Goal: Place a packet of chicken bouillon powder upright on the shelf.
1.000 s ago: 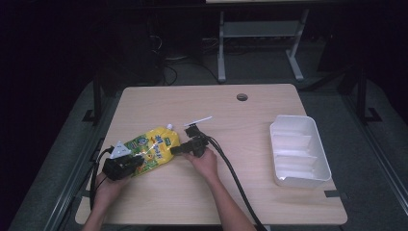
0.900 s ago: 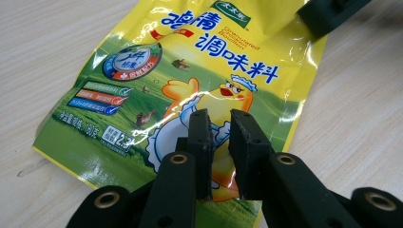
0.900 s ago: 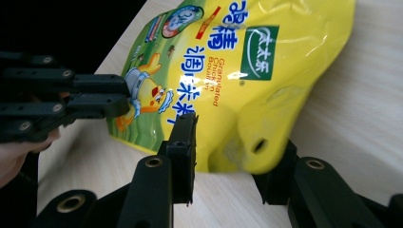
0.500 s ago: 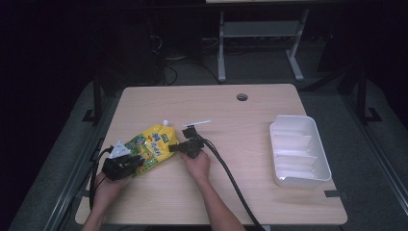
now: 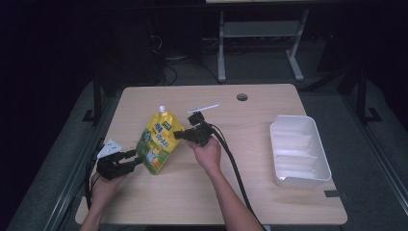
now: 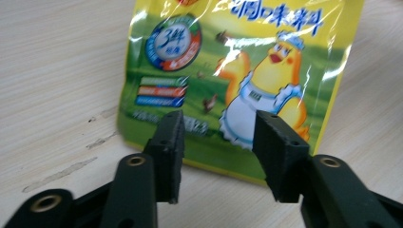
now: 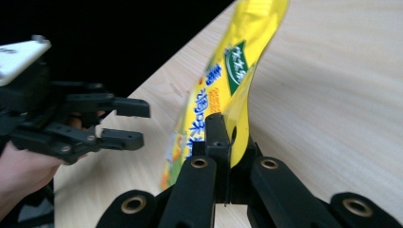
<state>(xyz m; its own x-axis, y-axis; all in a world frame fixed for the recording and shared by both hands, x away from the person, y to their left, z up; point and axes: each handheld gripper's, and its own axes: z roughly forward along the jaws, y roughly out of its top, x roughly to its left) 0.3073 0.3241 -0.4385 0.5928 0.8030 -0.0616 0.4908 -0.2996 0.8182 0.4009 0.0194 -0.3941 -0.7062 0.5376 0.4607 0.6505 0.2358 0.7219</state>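
Your right tool [image 7: 223, 142] is clamped on the edge of the yellow pouch [image 5: 159, 139], holding it upright, while your left tool [image 6: 218, 152] gapes empty just before its base.

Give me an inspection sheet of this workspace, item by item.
Surface: wooden table, round hole near far edge.
Job's things: yellow spouted pouch, raised upright; white compartment tray, looks empty.
Clutter: white strip beyond the pouch.
Grippers: right gripper shut on the pouch's edge; left gripper open at the pouch's bottom edge.
Cables: black cable trails toward the near edge.
Surroundings: dark floor, metal stand behind.
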